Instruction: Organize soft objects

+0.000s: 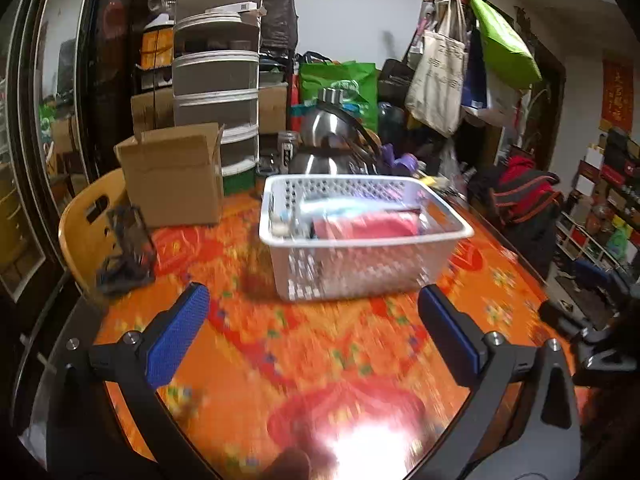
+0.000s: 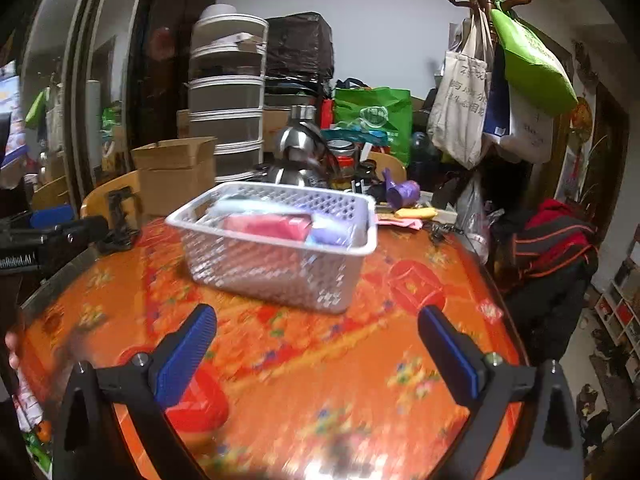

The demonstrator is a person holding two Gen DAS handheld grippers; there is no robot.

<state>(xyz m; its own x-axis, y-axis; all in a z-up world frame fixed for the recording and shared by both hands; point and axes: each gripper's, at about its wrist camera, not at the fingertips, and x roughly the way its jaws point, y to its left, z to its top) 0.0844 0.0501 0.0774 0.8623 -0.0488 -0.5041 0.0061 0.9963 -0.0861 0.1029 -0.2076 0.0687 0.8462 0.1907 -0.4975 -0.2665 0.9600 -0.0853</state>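
Jaws: both stand wide apart with nothing between them; left gripper [image 1: 314, 330] and right gripper [image 2: 318, 344] hover over the bare tablecloth [image 1: 304, 344], short of the basket.
Basket: white lattice basket [image 1: 360, 264] sits near the middle of the table.
Contents: a folded red cloth [image 1: 366, 226] lies inside, beside a pale blue one [image 1: 340, 206]; blur hides anything else.
Progress: judging by this, at least 2 soft items are already stowed.
Left to do: no loose soft item shows on the cloth near the grippers, so little or nothing may remain.
Other container: cardboard box [image 1: 172, 176] stands open behind; contents hidden.
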